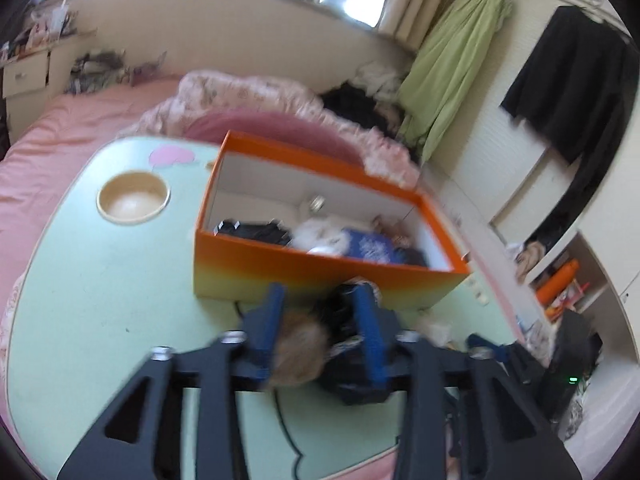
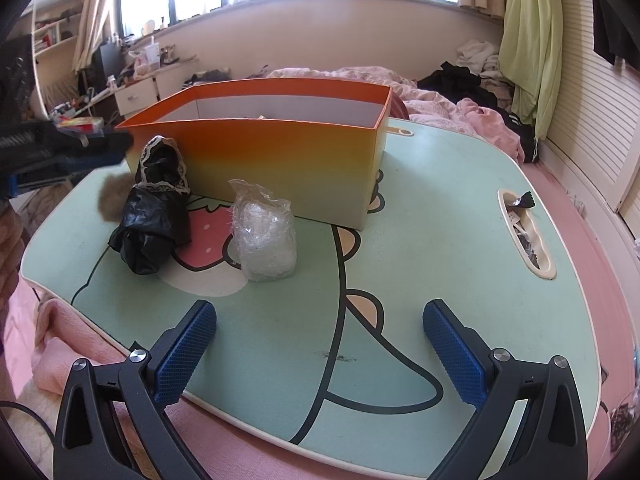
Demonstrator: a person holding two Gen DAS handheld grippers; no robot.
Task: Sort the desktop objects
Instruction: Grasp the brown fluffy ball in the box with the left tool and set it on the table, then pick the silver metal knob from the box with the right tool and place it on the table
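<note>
Three things are left outside the orange box (image 2: 280,160) on the lap table (image 2: 440,240): a brown fur pompom (image 2: 114,196), a black lace-trimmed bundle (image 2: 154,208) and a clear plastic bag (image 2: 266,236), all near the left edge. Box already has a few items inside. Left gripper (image 1: 320,320) is part open around the pompom, not pinching. Right gripper (image 2: 320,344) is spread wide and empty, so roughly halfway

From my seat the orange box (image 2: 280,160) reads as smooth matt cardboard with a plain white lining, standing on a mint table (image 2: 440,240) with a smooth printed top. The black bag (image 2: 152,224) looks like glossy crinkled plastic trimmed with lace, the clear bag (image 2: 266,236) like shiny film. My right gripper (image 2: 320,344) has knurled blue rubbery pads (image 2: 184,356) on matt black plastic arms with bright metal screws.
</note>
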